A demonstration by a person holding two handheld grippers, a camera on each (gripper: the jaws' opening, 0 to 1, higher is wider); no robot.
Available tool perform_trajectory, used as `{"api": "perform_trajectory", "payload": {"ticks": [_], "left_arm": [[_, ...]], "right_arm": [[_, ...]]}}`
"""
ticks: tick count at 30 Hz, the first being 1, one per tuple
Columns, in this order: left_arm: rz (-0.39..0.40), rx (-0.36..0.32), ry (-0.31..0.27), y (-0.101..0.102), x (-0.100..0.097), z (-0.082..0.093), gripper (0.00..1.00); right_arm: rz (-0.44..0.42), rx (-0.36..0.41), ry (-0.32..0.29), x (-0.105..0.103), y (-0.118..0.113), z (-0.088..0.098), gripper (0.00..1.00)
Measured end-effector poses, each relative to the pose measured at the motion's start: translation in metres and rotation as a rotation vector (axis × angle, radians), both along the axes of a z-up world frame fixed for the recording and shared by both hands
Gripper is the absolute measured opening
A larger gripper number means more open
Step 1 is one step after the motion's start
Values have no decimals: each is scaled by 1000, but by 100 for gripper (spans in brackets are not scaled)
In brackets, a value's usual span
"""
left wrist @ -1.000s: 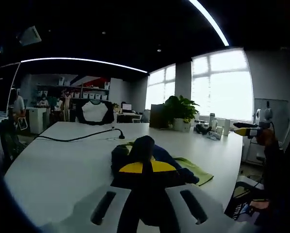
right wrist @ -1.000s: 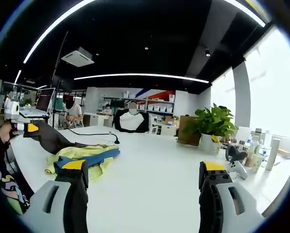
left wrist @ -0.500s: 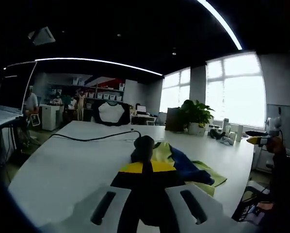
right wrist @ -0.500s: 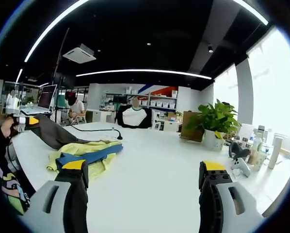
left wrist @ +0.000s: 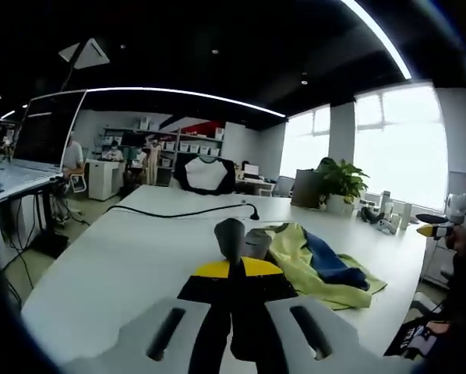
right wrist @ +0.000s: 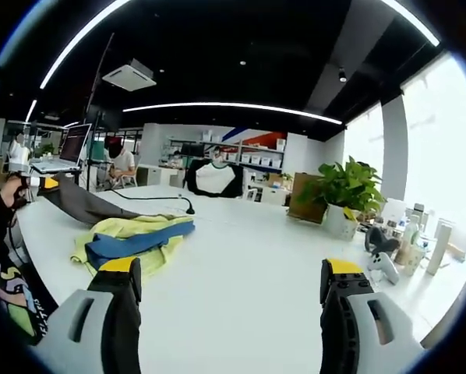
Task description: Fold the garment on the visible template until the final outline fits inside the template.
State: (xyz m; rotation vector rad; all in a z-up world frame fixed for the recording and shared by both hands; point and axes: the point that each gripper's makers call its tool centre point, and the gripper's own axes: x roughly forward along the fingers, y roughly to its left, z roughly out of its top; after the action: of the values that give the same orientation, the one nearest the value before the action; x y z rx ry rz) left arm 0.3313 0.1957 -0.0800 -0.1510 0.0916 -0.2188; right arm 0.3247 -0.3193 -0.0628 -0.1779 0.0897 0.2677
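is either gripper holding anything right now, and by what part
The left gripper is shut on a grey part of the garment, pulled taut away from the pile. The right gripper is open and holds nothing.

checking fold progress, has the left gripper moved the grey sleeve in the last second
Yes. In the right gripper view the left gripper has pulled the grey sleeve taut, away from the black cable.

A potted plant (right wrist: 344, 199) and black cable (left wrist: 178, 213) sit on the white table (right wrist: 248, 265)
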Motion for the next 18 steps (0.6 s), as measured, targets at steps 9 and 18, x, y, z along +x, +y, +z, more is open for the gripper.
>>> {"api": "perform_trajectory", "payload": {"ticks": [9,18], "left_arm": [[65,-24,52,30,11,-24,2],[94,-20,101,46,16,-44,2]], "right_arm": [[2,-1,6,1,1,-2,98],[7,0,15,0,3,-4,97]]}}
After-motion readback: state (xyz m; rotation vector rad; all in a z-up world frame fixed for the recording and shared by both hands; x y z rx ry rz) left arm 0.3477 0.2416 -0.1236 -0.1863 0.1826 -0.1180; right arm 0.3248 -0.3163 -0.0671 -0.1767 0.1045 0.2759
